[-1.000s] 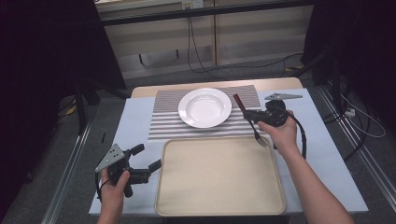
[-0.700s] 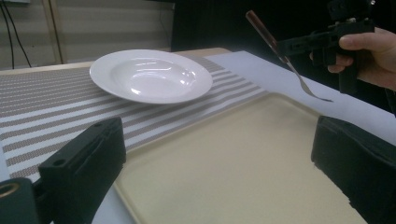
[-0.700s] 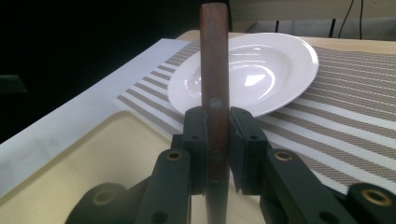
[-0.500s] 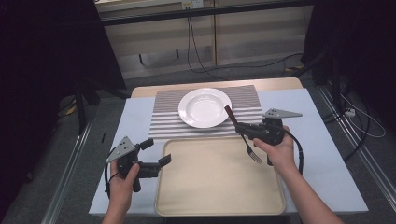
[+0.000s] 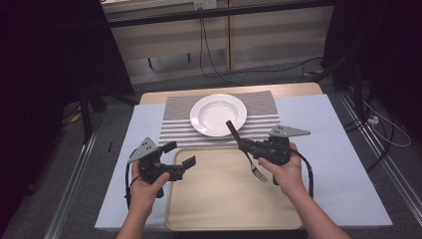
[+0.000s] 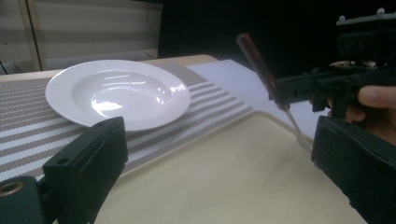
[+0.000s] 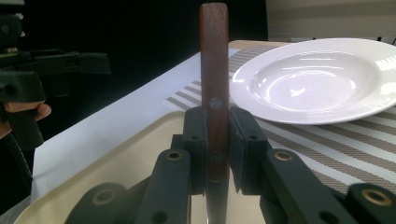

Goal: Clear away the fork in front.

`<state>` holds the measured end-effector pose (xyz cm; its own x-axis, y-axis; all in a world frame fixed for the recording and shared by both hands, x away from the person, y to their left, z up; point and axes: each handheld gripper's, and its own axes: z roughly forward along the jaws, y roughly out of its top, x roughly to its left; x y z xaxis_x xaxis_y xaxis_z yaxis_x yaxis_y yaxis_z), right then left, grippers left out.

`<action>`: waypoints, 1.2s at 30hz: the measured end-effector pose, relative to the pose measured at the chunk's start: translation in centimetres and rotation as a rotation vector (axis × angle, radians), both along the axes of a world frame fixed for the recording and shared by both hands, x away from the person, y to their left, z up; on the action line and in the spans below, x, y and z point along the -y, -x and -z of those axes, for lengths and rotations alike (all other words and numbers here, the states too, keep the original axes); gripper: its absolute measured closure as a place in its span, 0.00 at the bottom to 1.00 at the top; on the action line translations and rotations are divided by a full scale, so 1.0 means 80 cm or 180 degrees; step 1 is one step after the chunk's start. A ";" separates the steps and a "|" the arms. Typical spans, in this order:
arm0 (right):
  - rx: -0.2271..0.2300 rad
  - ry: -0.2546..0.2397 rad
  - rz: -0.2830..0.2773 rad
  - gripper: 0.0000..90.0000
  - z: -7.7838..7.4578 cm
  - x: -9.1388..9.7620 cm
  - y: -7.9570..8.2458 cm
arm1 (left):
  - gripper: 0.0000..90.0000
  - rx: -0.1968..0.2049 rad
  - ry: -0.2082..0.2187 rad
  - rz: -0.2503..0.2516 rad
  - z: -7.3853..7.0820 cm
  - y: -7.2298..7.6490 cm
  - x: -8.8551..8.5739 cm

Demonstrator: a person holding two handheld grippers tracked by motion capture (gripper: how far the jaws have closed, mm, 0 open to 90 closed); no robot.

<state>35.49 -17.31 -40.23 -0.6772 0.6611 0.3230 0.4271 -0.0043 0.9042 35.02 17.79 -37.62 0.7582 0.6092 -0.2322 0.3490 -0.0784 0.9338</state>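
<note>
Table (image 5: 343, 164): pale blue-white top across the middle of the high view, with a tan wooden strip along its far edge.
Tray (image 5: 219, 204): cream, rectangular, in the lower centre of the high view; its far edge lies just beside the near edge of the mat. Nothing rests on its surface.
Mat (image 5: 176, 127): brown-and-white striped, upper centre of the table, under the plate.
Plate (image 5: 218, 114): white, deep-rimmed, on the mat — upper left in the left gripper view (image 6: 116, 93), upper right in the right gripper view (image 7: 322, 77).
Left gripper (image 5: 180, 154): lower left of the high view, held in the left hand (image 5: 144, 186) over the tray's left edge; its jaws stand wide apart with nothing between them.
Right gripper (image 5: 243, 145): right of centre in the high view, held in the right hand (image 5: 283, 172) above the tray's far right part; jaws clamped on the fork's handle.
Fork (image 5: 247, 153): wooden handle pointing up toward the plate, metal tines slanting down over the tray — held clear of it. The handle stands upright between the jaws in the right gripper view (image 7: 214, 70).
</note>
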 end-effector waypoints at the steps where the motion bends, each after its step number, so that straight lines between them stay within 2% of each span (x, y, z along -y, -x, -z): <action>1: 0.0005 -0.0007 -0.0015 0.87 0.000 -0.002 0.001 | 0.04 0.0005 -0.0007 0.0007 -0.001 -0.001 0.003; 7: 0.0056 -0.0040 0.0005 0.87 0.002 -0.010 0.006 | 0.07 -0.0028 0.0004 0.0099 0.000 -0.007 0.019; 13: 0.0063 -0.0028 0.0004 0.87 0.009 -0.018 0.008 | 0.07 -0.0082 0.0024 0.0061 0.000 -0.014 0.030; 16: 0.0101 -0.0008 -0.0041 0.87 0.008 -0.025 0.011 | 0.08 -0.0047 0.0044 0.0038 -0.001 -0.017 0.033; 24: 0.0147 0.0071 -0.0153 0.87 0.010 -0.045 0.016 | 0.24 -0.0072 0.0082 0.0006 -0.003 -0.021 0.049; 33: 0.0253 0.0092 -0.0200 0.87 0.008 -0.056 0.022 | 0.38 -0.0194 0.0099 0.0048 -0.006 -0.024 0.068; 35: 0.0290 0.0122 -0.0243 0.87 0.007 -0.060 0.024 | 0.41 -0.0231 0.0146 0.0046 -0.003 -0.025 0.072; 36: 0.0310 0.0134 -0.0258 0.87 0.006 -0.062 0.025 | 0.47 -0.0226 0.0177 0.0071 0.000 -0.026 0.075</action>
<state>33.52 -12.38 -40.72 -0.7558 0.6145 0.2262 0.3346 0.0655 0.9401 37.08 11.80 -37.61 0.7519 0.5769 -0.3190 0.4133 -0.0355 0.9099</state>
